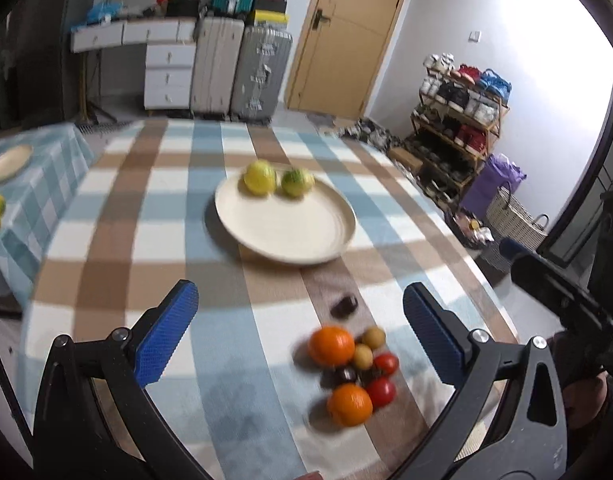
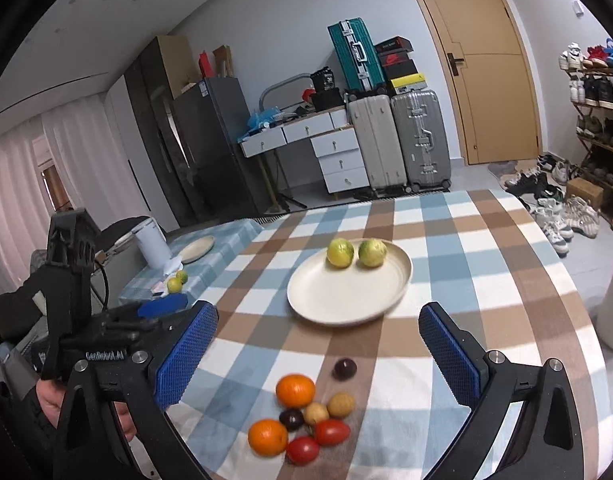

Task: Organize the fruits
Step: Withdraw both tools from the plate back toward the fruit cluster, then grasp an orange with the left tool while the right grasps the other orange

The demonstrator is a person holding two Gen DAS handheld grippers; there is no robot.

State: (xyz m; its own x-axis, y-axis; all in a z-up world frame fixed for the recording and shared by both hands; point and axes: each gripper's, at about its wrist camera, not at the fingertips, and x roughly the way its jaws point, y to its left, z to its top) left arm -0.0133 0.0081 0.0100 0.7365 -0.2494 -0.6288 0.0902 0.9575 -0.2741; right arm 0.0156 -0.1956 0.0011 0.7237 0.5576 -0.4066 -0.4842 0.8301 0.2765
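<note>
Both grippers, left gripper (image 1: 300, 330) and right gripper (image 2: 318, 354), gape wide and empty above the checked tablecloth (image 2: 486, 280). Beyond the plate (image 2: 348, 296) bearing two lemons (image 2: 340, 253): suitcases (image 2: 398, 140), door (image 2: 482, 60). Nearer than the plate: loose fruit cluster (image 2: 302, 416).

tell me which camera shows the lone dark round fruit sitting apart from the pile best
The right wrist view: the lone dark round fruit is fairly sharp, in clear sight on a brown stripe between the cream plate and the fruit pile. In the left wrist view it is only a motion-blurred smudge.
</note>
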